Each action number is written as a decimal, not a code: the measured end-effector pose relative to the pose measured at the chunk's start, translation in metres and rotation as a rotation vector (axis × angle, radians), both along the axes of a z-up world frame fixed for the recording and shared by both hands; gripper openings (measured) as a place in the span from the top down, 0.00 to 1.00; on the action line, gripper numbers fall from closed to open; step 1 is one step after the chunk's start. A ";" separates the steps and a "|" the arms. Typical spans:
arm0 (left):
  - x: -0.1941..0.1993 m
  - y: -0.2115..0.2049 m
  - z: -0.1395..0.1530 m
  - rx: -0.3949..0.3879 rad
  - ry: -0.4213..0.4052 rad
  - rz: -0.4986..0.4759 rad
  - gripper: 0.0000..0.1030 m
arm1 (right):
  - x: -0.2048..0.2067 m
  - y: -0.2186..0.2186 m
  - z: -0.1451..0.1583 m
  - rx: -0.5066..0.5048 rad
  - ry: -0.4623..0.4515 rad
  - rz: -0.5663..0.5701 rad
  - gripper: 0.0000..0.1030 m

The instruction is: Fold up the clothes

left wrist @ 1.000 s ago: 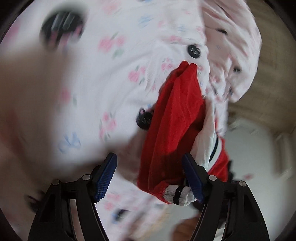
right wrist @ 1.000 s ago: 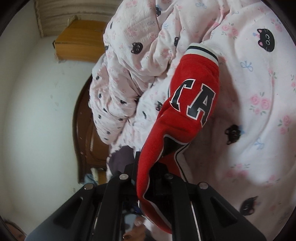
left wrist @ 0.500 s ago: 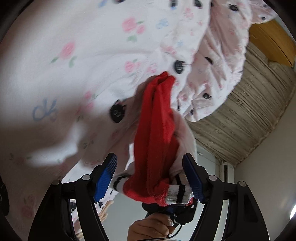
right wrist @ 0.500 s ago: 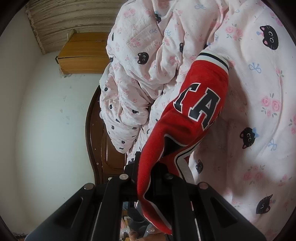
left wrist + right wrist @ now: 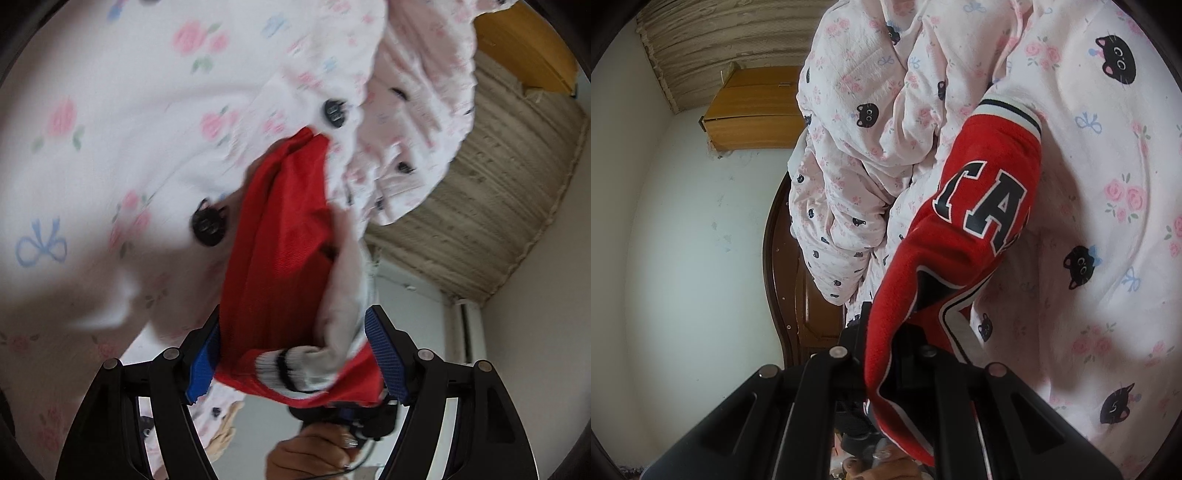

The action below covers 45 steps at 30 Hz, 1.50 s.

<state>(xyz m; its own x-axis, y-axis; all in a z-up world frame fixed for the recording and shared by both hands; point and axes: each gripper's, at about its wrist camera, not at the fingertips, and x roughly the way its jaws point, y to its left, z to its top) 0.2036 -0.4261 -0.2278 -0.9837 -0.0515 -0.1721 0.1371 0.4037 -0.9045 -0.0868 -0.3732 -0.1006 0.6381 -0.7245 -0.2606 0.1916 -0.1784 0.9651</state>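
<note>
A red garment [image 5: 280, 258] with a white and black striped cuff [image 5: 295, 365] hangs bunched between my grippers above the bed. My left gripper [image 5: 295, 358] is open, its blue pads [image 5: 201, 360] wide apart, with the red cloth and cuff lying in the gap. In the right wrist view the red garment [image 5: 979, 206] shows dark block letters and a striped hem. My right gripper [image 5: 886, 354] is shut on the garment's edge, and the cloth hides its fingertips.
A pink-white quilt [image 5: 1108, 184] with black cats and roses covers the bed and is heaped at the back [image 5: 849, 166]. A dark wooden headboard [image 5: 783, 295], a wooden cabinet [image 5: 753, 110] and white walls lie beyond. The person's hand [image 5: 314, 458] shows below.
The left gripper has moved closer to the red garment, so the cloth now fills the gap between its pads. The right gripper keeps its hold and has shifted only a little.
</note>
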 end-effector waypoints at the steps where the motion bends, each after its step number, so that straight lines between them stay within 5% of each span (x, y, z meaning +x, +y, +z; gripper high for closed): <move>1: -0.003 0.001 -0.002 0.004 -0.010 -0.009 0.33 | 0.000 0.000 0.000 -0.001 -0.005 0.000 0.91; 15: -0.013 0.005 -0.013 0.018 0.135 0.068 0.32 | -0.002 -0.002 0.004 -0.025 -0.077 -0.017 0.91; 19: -0.008 -0.006 0.001 -0.083 0.160 0.046 0.63 | -0.004 0.000 0.005 -0.025 -0.073 -0.023 0.91; 21: -0.006 -0.011 0.008 -0.112 0.159 0.030 0.68 | -0.006 0.001 0.006 -0.024 -0.068 -0.027 0.91; 29: 0.016 -0.023 0.054 -0.240 0.105 -0.015 0.76 | -0.007 0.012 0.025 -0.029 -0.008 -0.010 0.91; 37: 0.065 -0.027 0.103 -0.230 0.060 0.020 0.76 | 0.025 0.014 0.069 -0.033 0.081 0.078 0.91; 45: 0.134 -0.063 0.146 -0.322 -0.103 0.090 0.76 | 0.083 -0.023 0.095 -0.046 0.122 0.194 0.91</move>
<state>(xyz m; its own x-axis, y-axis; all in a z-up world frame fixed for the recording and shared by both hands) 0.3380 -0.4896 -0.0815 -0.9510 -0.2055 -0.2312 0.2112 0.1145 -0.9707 -0.0034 -0.3964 -0.0061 0.7326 -0.6039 -0.3142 0.3340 -0.0834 0.9389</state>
